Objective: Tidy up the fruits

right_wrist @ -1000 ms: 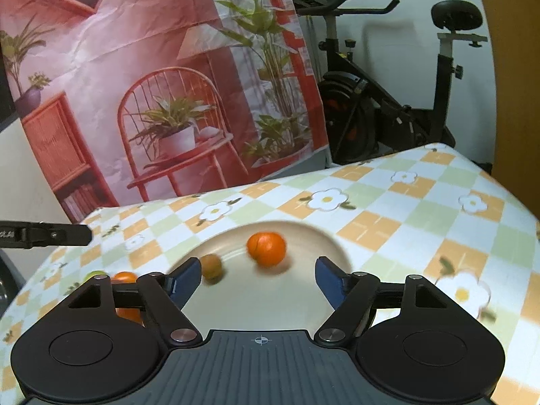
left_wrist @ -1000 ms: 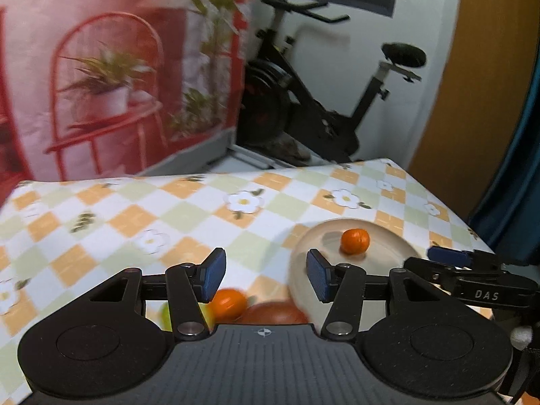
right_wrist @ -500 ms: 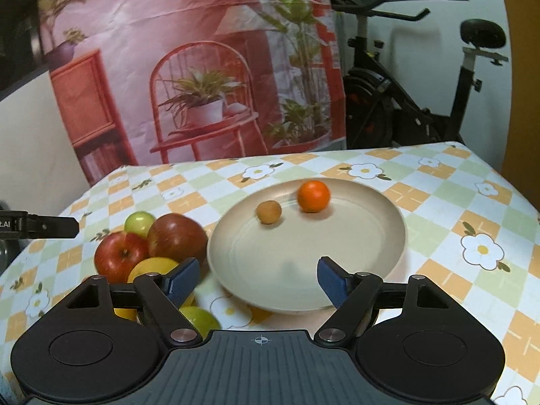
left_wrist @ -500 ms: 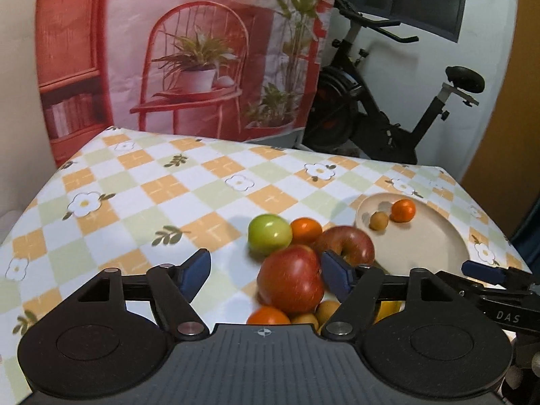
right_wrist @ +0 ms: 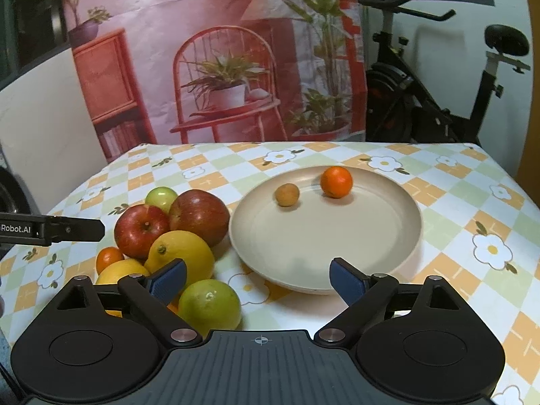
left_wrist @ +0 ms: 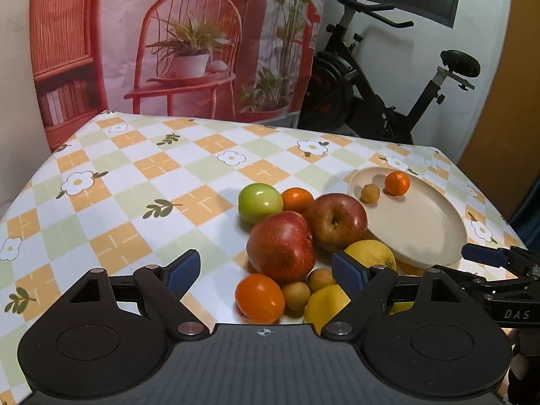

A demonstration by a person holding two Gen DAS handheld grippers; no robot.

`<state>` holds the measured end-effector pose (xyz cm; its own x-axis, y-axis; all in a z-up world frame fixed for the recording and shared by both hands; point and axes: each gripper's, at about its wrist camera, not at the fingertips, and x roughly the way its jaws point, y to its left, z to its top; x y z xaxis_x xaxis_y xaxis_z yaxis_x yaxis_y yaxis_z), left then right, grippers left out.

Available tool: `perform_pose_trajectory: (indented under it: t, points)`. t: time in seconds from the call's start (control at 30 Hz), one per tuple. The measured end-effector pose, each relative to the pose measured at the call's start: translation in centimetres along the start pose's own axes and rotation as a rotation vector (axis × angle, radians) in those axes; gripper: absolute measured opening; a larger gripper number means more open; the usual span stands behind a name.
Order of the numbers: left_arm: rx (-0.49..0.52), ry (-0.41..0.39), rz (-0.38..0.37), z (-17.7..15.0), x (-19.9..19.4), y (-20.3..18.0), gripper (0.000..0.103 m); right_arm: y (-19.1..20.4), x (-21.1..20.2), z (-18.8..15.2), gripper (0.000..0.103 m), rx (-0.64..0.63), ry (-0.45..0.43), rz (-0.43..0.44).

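Right wrist: plate [right_wrist: 398, 236] holds tangerine [right_wrist: 336, 182], small brown fruit [right_wrist: 287, 194].

Black grippers — blue-padded fingers [left_wrist: 347, 271], silver screws, "DAS" lettering.

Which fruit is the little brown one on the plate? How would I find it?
Look at the big cream plate on the checked tablecloth, to the right of the pile of fruit. Only two fruits lie on it, near its far edge. The little brown fruit is the left one: dull tan and smaller, while its neighbour, the small orange, is bright and shiny.
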<state>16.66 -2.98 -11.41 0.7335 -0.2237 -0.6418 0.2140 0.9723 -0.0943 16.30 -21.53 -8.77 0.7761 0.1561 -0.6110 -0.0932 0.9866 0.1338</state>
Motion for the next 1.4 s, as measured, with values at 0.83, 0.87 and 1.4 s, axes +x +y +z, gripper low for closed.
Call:
perform_pose_trajectory:
  t: [0.83, 0.87, 1.4]
  points:
    - [0.139, 0.111, -0.252, 2.8, 3.1, -2.3, 0.054, 3.2, 4.1, 1.6, 0.058, -0.207, 0.138, 0.243]
    - [0.126, 0.127, -0.275, 2.7, 3.5, -2.3, 0.054, 3.2, 4.1, 1.7, 0.058, -0.205, 0.138, 0.251]
    - [0.029, 0.256, -0.422, 3.3, 7.3, -2.6, 0.038, 2.7, 5.1, 1.7, 0.05, -0.149, 0.157, 0.285]
